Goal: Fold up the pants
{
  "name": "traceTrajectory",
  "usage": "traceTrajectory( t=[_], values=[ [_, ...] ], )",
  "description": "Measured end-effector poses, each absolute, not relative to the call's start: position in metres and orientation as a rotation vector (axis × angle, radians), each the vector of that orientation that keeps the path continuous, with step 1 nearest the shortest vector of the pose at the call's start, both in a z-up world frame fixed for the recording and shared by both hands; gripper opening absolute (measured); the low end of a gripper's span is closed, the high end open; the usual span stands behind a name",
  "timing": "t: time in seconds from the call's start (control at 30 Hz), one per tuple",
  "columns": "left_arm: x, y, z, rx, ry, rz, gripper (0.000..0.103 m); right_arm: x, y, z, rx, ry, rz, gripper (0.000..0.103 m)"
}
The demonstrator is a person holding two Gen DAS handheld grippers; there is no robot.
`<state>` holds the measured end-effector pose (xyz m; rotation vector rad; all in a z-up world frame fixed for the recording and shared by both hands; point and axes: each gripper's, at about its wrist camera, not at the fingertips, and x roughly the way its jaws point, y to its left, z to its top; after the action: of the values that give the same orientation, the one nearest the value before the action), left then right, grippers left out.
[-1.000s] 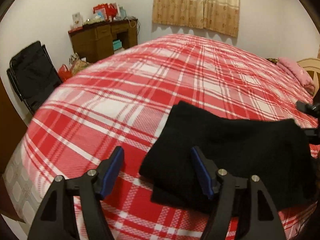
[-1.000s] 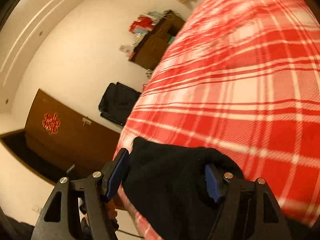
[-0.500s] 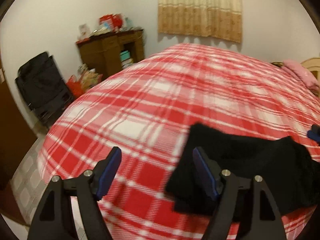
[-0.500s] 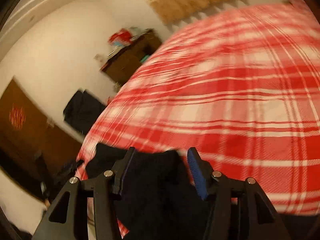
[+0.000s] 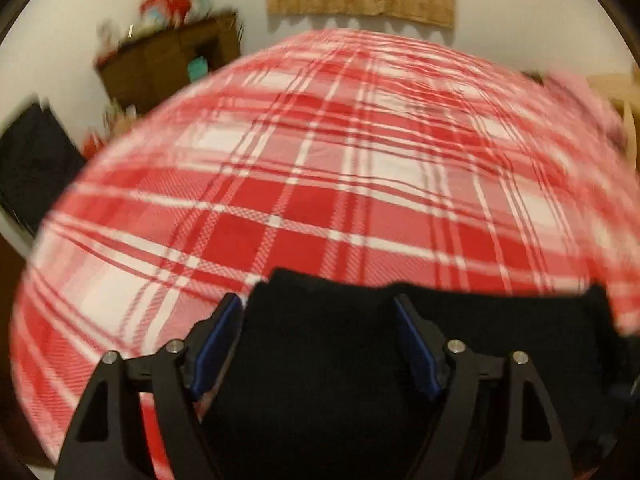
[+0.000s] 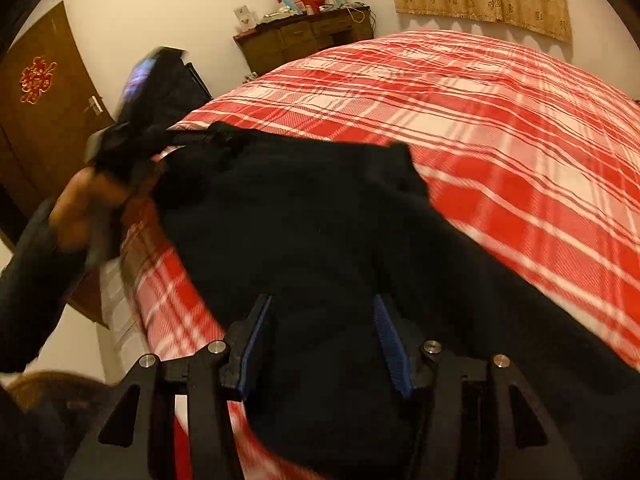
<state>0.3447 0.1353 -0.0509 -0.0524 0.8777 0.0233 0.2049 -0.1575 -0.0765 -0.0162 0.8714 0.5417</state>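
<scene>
Both grippers — left gripper (image 5: 318,344) and right gripper (image 6: 320,340) — hang with jaws parted, gripping nothing, over the black pants (image 6: 304,216) bunched by the bed's (image 6: 500,120) near edge (likely positioned to pinch for folding).

1. Left gripper (image 5: 318,344): one second ago set beside the near left edge of the pants (image 5: 460,360), only its right finger over cloth; now shifted over them, black cloth filling the gap between both blue pads (image 5: 416,354); jaws remain spread.
2. Right gripper (image 6: 320,344): jaws narrower than a second ago; cloth lies between the pads.
3. Right wrist view: formerly tilted toward wall and door; now level across the bed (image 6: 500,128), the left hand (image 6: 86,204) newly visible at the pants' far end.
</scene>
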Motion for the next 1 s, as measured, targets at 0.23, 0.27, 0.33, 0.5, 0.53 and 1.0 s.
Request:
traceTrajectory(
  t=[0.23,0.27,0.33,0.5,0.53,1.0],
  values=[
    [0.335,0.124,-0.044,-0.014,0.854,0.051,0.084,0.199,-0.165,-0.065,0.086,0.869,0.446,0.054],
    [0.326,0.125,-0.037,-0.041,0.838,0.035,0.084,0.197,-0.168,-0.055,0.124,0.839,0.443,0.054],
    [0.308,0.125,-0.027,-0.043,0.796,0.028,0.084,0.192,-0.184,-0.03,0.163,0.746,0.387,0.054],
    [0.268,0.11,-0.027,0.045,0.711,0.032,0.085,0.2,-0.29,0.009,0.224,0.676,0.005,0.068],
    [0.263,0.107,-0.033,0.041,0.716,0.02,0.085,0.205,-0.315,0.01,0.254,0.685,-0.054,0.068],
    [0.262,0.087,-0.066,0.116,0.679,0.087,0.103,0.27,-0.489,-0.052,0.404,1.0,-0.62,0.069]
  ],
)
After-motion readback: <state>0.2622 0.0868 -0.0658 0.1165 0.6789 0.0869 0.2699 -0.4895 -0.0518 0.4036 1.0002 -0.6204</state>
